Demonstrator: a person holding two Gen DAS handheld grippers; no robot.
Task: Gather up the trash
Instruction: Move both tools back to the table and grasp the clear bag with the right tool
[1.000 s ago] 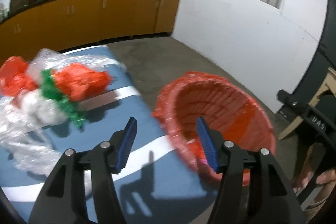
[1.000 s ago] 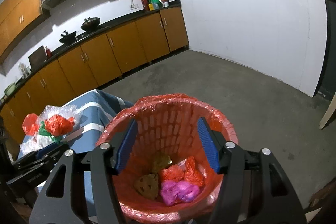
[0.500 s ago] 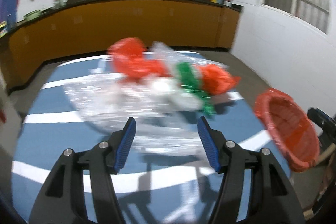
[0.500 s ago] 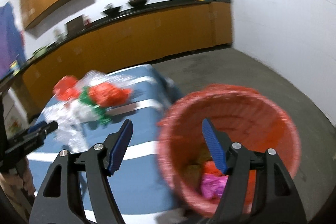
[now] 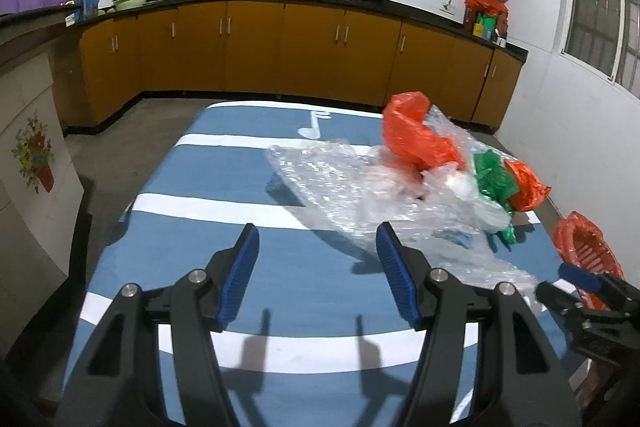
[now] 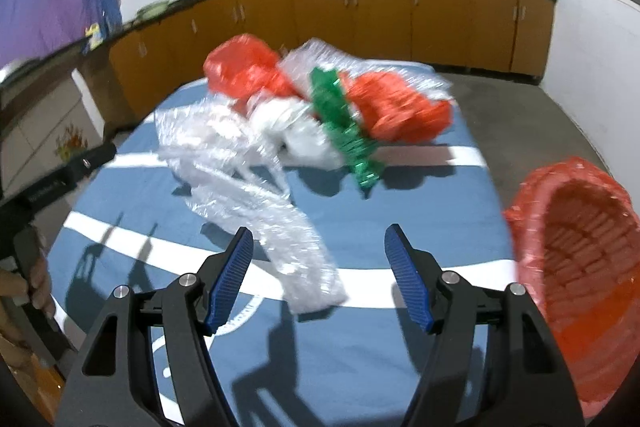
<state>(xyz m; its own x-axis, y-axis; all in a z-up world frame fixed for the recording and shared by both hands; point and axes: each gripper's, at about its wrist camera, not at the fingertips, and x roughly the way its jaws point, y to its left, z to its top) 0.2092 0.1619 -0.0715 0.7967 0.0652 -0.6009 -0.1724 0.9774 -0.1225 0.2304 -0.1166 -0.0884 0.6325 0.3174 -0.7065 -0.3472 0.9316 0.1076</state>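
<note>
Left claw [image 5: 318,277] spread wide, empty, low over the worktop [image 5: 192,223]. Right claw [image 6: 318,277] also spread, empty, its tips just short of the near end of the trash pile [image 6: 304,115].

Pile sits mid-worktop: crinkled clear wrap [image 6: 248,179], limp orange bags [image 6: 400,107], shiny green foil strip [image 6: 344,131], a white lump.

Red slatted basket [image 6: 580,259], lined with red plastic, right of pile past the worktop edge.

Judgement: the pile is ungathered; most collecting remains.
</note>
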